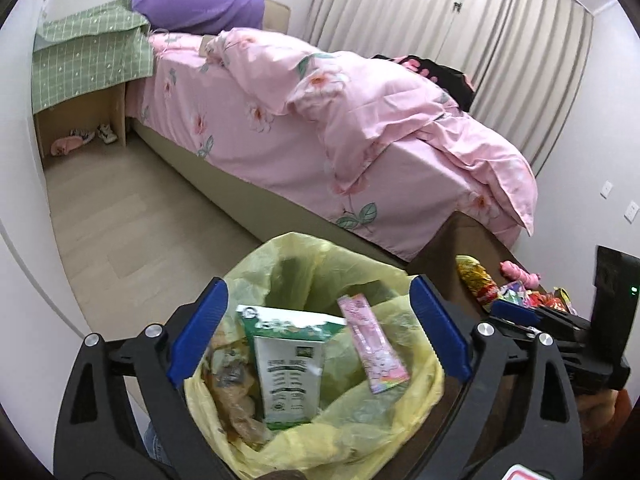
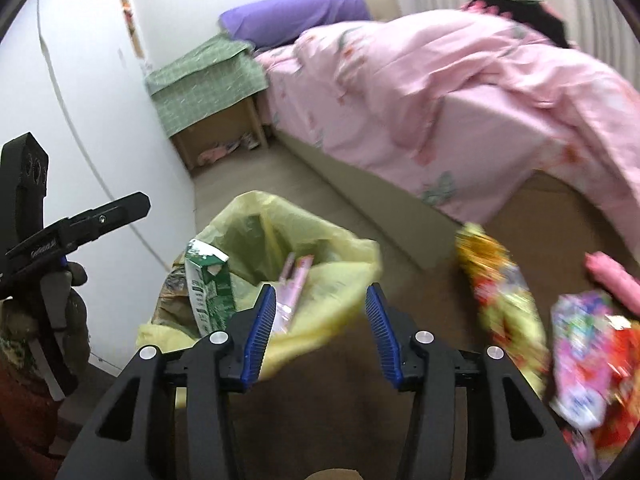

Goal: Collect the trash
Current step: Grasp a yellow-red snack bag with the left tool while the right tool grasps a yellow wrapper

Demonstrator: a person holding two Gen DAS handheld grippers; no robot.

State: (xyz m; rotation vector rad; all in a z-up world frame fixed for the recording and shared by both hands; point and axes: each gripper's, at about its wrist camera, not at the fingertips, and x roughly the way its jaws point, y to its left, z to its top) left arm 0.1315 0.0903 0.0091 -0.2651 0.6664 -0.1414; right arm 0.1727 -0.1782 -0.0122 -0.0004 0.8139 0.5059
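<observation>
A bin lined with a yellow bag [image 1: 352,436] stands on the floor just below my left gripper [image 1: 318,292], whose blue-padded jaws are open wide with nothing between them. In the bag lie a green and white carton [image 1: 288,360] and a pink wrapper [image 1: 372,344]. My right gripper [image 2: 320,292] is open and holds nothing; it hangs over the brown table edge, next to the yellow bag [image 2: 320,280]. To its right, on the table, lie a yellow and red snack wrapper [image 2: 500,292], a colourful wrapper [image 2: 580,352] and a pink item [image 2: 616,280].
A bed with a pink floral duvet [image 1: 360,112] fills the far side, with a strip of light floor [image 1: 132,208] between it and the white wall. A nightstand under a green cloth [image 1: 92,64] stands at the bed's head. Curtains [image 1: 460,20] hang behind.
</observation>
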